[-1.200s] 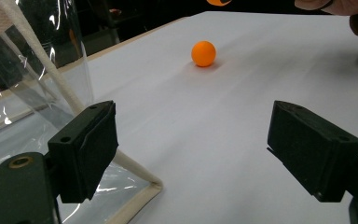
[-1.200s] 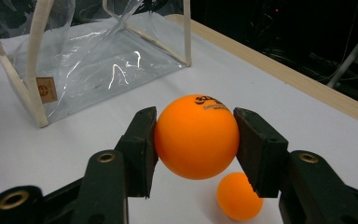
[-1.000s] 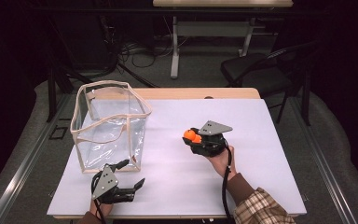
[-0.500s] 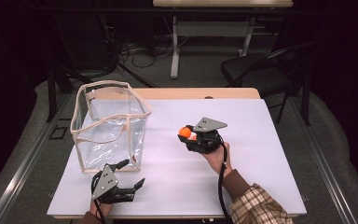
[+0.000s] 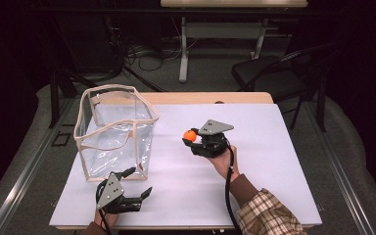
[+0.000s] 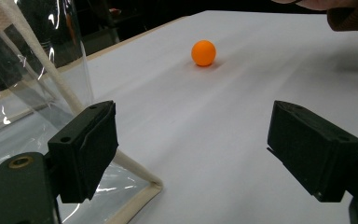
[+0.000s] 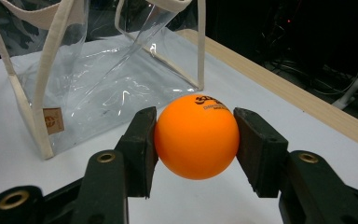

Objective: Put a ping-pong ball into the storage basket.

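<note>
My right gripper (image 5: 192, 138) is shut on an orange ball (image 5: 190, 135) above the middle of the white table, to the right of a clear bag (image 5: 115, 132) with cream trim. In the right gripper view the ball (image 7: 196, 144) sits squeezed between both jaws of the gripper (image 7: 196, 116), with the bag (image 7: 98, 70) just beyond it. My left gripper (image 5: 136, 182) rests open near the front edge, below the bag. Its view has the gripper (image 6: 191, 154) empty, the bag's corner (image 6: 37, 93) at the left, and an orange ball (image 6: 203, 52) lying farther off on the table.
The white table top (image 5: 284, 147) is bare to the right of my right hand. A wooden strip (image 5: 210, 98) runs along its far edge. A dark chair (image 5: 269, 73) and a table leg stand on the floor behind.
My right gripper has carried the orange ball a little to the left, toward the bag. The left gripper has stayed where it was, open.
</note>
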